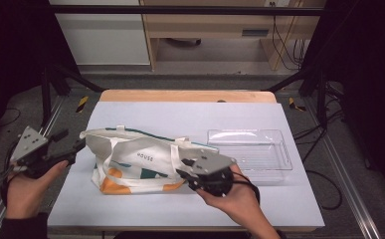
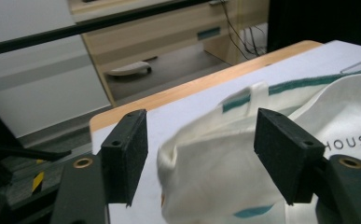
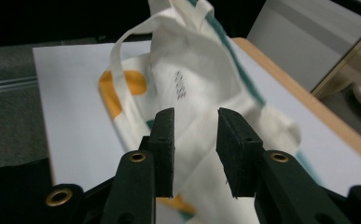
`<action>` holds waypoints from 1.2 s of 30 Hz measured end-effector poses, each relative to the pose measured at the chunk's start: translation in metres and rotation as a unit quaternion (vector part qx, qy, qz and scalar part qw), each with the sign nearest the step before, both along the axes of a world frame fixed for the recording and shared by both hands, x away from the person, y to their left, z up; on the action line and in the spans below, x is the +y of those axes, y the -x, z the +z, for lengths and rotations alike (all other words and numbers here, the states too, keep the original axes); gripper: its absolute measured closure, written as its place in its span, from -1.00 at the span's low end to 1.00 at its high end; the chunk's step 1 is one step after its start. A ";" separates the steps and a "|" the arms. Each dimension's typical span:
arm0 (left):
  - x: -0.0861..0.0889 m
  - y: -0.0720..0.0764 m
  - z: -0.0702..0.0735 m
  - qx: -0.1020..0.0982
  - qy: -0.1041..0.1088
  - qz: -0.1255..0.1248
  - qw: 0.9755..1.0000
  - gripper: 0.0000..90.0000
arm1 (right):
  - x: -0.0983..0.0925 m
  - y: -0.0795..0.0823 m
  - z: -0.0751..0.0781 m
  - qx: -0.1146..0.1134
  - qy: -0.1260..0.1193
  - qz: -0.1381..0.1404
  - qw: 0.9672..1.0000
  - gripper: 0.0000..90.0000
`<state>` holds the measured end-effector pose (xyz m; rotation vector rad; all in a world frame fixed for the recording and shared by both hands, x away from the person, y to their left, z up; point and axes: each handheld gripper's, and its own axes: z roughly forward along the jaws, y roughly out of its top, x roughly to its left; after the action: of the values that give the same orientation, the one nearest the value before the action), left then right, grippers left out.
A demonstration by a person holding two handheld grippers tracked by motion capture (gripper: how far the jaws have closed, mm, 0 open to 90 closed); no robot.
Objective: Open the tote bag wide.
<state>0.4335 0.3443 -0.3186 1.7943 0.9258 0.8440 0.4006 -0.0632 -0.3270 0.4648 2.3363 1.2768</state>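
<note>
Cloth of the cream printed canvas tote bag [image 1: 140, 162] lies between both grippers' parted jaws, left gripper [image 1: 76, 147] wider, right gripper [image 1: 184, 168] narrower, neither pressing.

This looks like a lab or recording workspace rather than a home. A wooden table [image 1: 187, 95] covered by a pale lilac sheet [image 1: 180, 124] stands inside a black metal frame [image 1: 180, 10], with loose black cables [image 1: 284, 45] trailing on the grey floor [image 1: 205, 67]. Behind it stand a light wooden desk [image 1: 205, 25] and what may be a white cabinet [image 1: 100, 35].
</note>
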 end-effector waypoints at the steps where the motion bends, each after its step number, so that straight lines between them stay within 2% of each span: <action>1: -0.003 -0.005 0.003 0.003 -0.005 -0.009 1.000 -0.19 | 0.007 -0.006 0.007 -0.004 0.006 0.000 1.000 0.52; 3: -0.010 -0.017 0.008 0.011 -0.019 -0.025 0.999 -0.15 | 0.025 -0.026 0.018 0.001 0.017 0.000 1.000 0.49; 6: -0.019 -0.036 0.014 0.023 -0.045 -0.046 0.998 -0.11 | 0.042 -0.050 0.020 0.012 0.038 -0.007 0.999 0.47; 7: -0.022 -0.042 0.015 0.026 -0.050 -0.051 0.997 -0.11 | 0.042 -0.050 0.020 0.012 0.038 -0.007 0.999 0.47; 10: -0.027 -0.054 0.018 0.036 -0.056 -0.068 0.995 -0.10 | 0.055 -0.068 0.015 0.031 0.059 -0.016 0.998 0.46; 11: -0.027 -0.056 0.019 0.038 -0.055 -0.069 0.995 -0.08 | 0.059 -0.077 0.008 0.048 0.067 -0.020 0.996 0.47; 12: -0.027 -0.059 0.019 0.041 -0.053 -0.073 0.995 -0.08 | 0.059 -0.077 0.008 0.048 0.067 -0.020 0.996 0.47; 13: -0.026 -0.063 0.018 0.050 -0.049 -0.080 0.994 -0.08 | 0.062 -0.081 0.002 0.060 0.078 -0.019 0.995 0.50; 14: -0.026 -0.063 0.018 0.050 -0.049 -0.080 0.994 -0.08 | 0.063 -0.081 0.000 0.069 0.080 -0.015 0.994 0.55; 16: -0.026 -0.067 0.015 0.063 -0.055 -0.096 0.992 -0.08 | 0.066 -0.078 -0.002 0.071 0.086 -0.005 0.994 0.76; 18: -0.026 -0.069 0.014 0.061 -0.057 -0.101 0.991 -0.08 | 0.068 -0.073 -0.003 0.074 0.082 0.000 0.994 0.91; 19: -0.026 -0.069 0.013 0.064 -0.060 -0.105 0.991 -0.08 | 0.068 -0.073 -0.003 0.074 0.082 0.000 0.994 0.91; 20: -0.028 -0.069 0.012 0.070 -0.070 -0.111 0.989 -0.09 | 0.067 -0.066 -0.003 0.072 0.073 0.009 0.995 0.97; 22: -0.029 -0.069 0.012 0.074 -0.074 -0.113 0.988 -0.09 | 0.067 -0.062 -0.004 0.073 0.069 0.012 0.995 0.98; 24: -0.032 -0.067 0.011 0.083 -0.090 -0.114 0.986 -0.10 | 0.066 -0.054 -0.006 0.069 0.063 0.020 0.995 0.99; 27: -0.039 -0.059 0.015 0.085 -0.109 -0.115 0.984 -0.11 | 0.063 -0.039 -0.012 0.067 0.053 0.018 0.996 0.99; 29: -0.042 -0.057 0.015 0.088 -0.114 -0.114 0.983 -0.10 | 0.062 -0.035 -0.014 0.066 0.049 0.021 0.996 1.00; 31: -0.048 -0.055 0.016 0.098 -0.121 -0.118 0.981 -0.10 | 0.060 -0.026 -0.019 0.068 0.037 0.031 0.997 1.00; 32: -0.048 -0.055 0.016 0.098 -0.121 -0.118 0.981 -0.10 | 0.060 -0.026 -0.019 0.068 0.037 0.031 0.997 1.00; 33: -0.049 -0.058 0.016 0.099 -0.128 -0.121 0.979 -0.10 | 0.059 -0.022 -0.021 0.068 0.032 0.038 0.996 1.00; 36: -0.049 -0.063 0.013 0.107 -0.129 -0.116 0.979 -0.10 | 0.057 -0.022 -0.023 0.072 0.026 0.047 0.996 1.00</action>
<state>0.4963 0.2950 -0.3056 2.2033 0.7461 0.6537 0.4223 -0.0065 -0.3500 0.4484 2.5310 1.2586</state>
